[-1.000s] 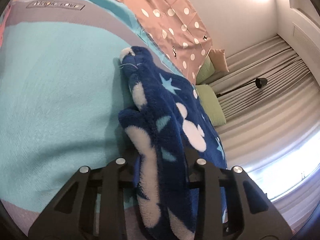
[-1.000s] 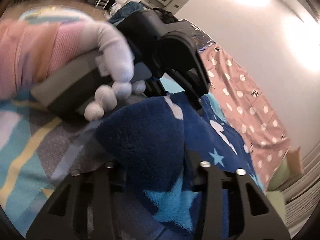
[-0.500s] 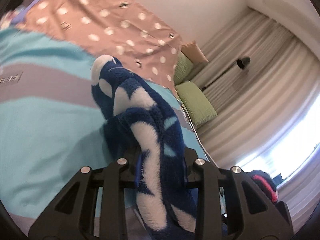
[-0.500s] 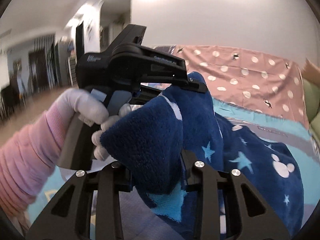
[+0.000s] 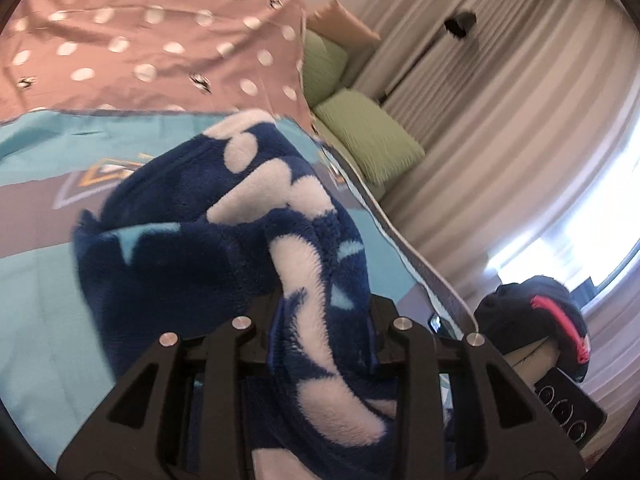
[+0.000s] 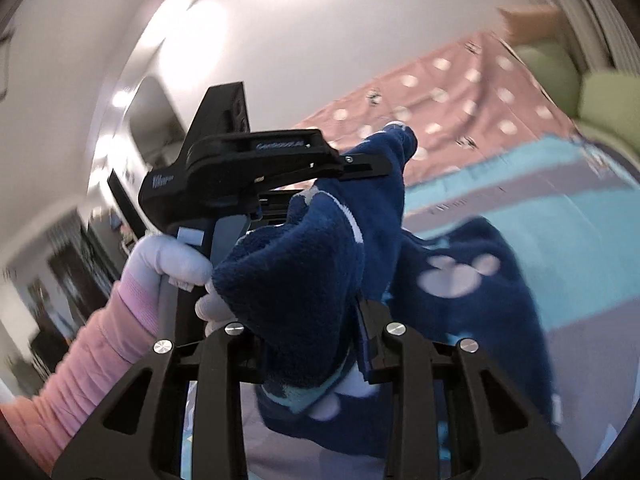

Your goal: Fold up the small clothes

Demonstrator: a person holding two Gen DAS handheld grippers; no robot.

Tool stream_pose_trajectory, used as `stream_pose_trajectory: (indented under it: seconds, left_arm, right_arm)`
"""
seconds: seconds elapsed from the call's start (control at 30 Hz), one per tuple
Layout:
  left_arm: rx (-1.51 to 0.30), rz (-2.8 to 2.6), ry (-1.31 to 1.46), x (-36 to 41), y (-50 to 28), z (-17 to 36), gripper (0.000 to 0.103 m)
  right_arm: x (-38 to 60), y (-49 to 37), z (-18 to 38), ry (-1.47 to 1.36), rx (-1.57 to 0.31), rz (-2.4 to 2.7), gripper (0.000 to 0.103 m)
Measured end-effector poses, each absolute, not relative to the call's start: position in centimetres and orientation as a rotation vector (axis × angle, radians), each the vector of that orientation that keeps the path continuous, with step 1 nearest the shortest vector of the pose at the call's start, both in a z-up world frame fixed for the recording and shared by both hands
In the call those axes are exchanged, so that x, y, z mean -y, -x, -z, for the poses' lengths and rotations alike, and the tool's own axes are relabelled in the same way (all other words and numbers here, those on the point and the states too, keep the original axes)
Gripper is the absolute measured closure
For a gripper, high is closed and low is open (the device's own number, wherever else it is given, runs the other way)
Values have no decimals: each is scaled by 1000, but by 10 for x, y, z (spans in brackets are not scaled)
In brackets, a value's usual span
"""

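Observation:
A navy fleece garment [image 5: 240,220] with white mouse-head shapes and pale blue stars hangs lifted above the turquoise and grey bedspread [image 5: 36,280]. My left gripper [image 5: 320,312] has a thick fold of it between its fingers; the jaws are opening slightly while the fleece still fills the gap. My right gripper [image 6: 312,320] is shut on another bunched edge of the same garment [image 6: 460,280]. In the right wrist view the left gripper [image 6: 376,164] is close ahead, held by a white-gloved hand [image 6: 168,260] in a pink sleeve [image 6: 80,360].
A pink dotted cover [image 5: 140,40] lies at the far end of the bed, with green pillows [image 5: 368,140] beside it. Grey curtains [image 5: 500,100] and a bright window fill the right. A dark cap with a red stripe [image 5: 536,320] shows at lower right.
Both grippers have risen and swung with the garment, lifting it off the bedspread. The right wrist view has rolled, and the left gripper now sits higher in it.

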State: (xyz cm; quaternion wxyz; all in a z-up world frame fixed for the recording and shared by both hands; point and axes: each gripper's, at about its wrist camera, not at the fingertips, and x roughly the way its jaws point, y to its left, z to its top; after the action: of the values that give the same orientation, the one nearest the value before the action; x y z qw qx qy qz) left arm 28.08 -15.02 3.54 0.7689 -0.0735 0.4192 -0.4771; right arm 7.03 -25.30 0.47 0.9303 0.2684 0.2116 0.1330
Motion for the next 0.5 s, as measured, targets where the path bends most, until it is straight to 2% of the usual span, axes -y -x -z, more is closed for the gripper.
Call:
stream_pose_trajectory:
  seconds: [0.2,0.37,0.5]
  left_arm:
    - [-1011,1011,59,220,-280,13,59]
    - [-1077,1017,119,238,-287,44,61]
    - [-1044,998,25,247,-277,51,58]
  right_arm:
    - [310,-59,48,-733,-546,-202,73]
    - [331,-56,96,-882,-631,-201,73]
    - [327,-52,97,-869,-635,-209,72]
